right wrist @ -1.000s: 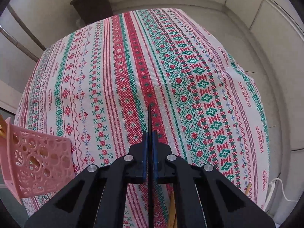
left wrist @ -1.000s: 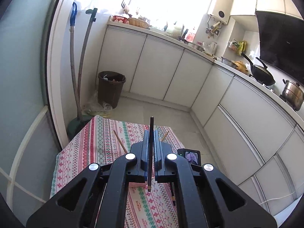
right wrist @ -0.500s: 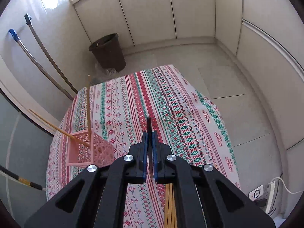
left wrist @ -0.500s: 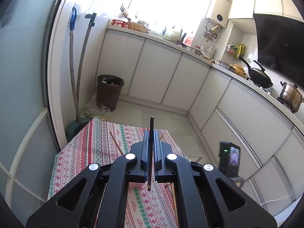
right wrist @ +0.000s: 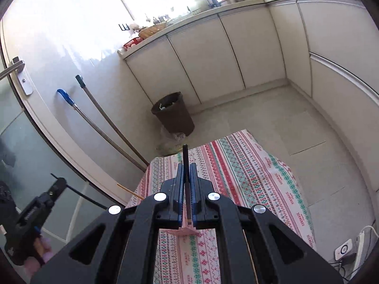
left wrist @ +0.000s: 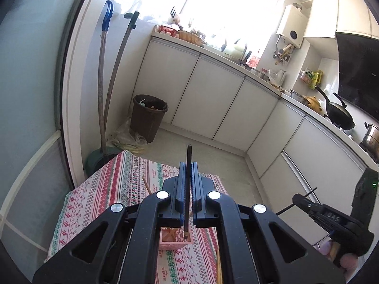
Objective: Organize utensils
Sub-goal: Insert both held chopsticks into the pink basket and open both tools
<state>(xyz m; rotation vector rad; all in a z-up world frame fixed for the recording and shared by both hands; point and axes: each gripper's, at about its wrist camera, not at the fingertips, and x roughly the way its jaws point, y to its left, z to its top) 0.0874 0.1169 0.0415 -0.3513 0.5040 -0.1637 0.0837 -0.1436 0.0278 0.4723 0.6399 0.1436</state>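
Both the left gripper (left wrist: 187, 184) and the right gripper (right wrist: 187, 184) are pinching dark chopsticks (left wrist: 188, 165) above the pink basket (left wrist: 175, 239), ready for dropping in

**Left wrist view: your holdings**

Your left gripper (left wrist: 187, 189): fingers (left wrist: 181, 189) clamped on one dark chopstick (left wrist: 188, 165), standing upright. Below: pink basket (left wrist: 175, 239) on the striped-cloth table (left wrist: 99, 201), holding wooden chopsticks (left wrist: 147, 185). Your right gripper (left wrist: 299, 198): lower right, gripping another dark stick (left wrist: 284, 209).
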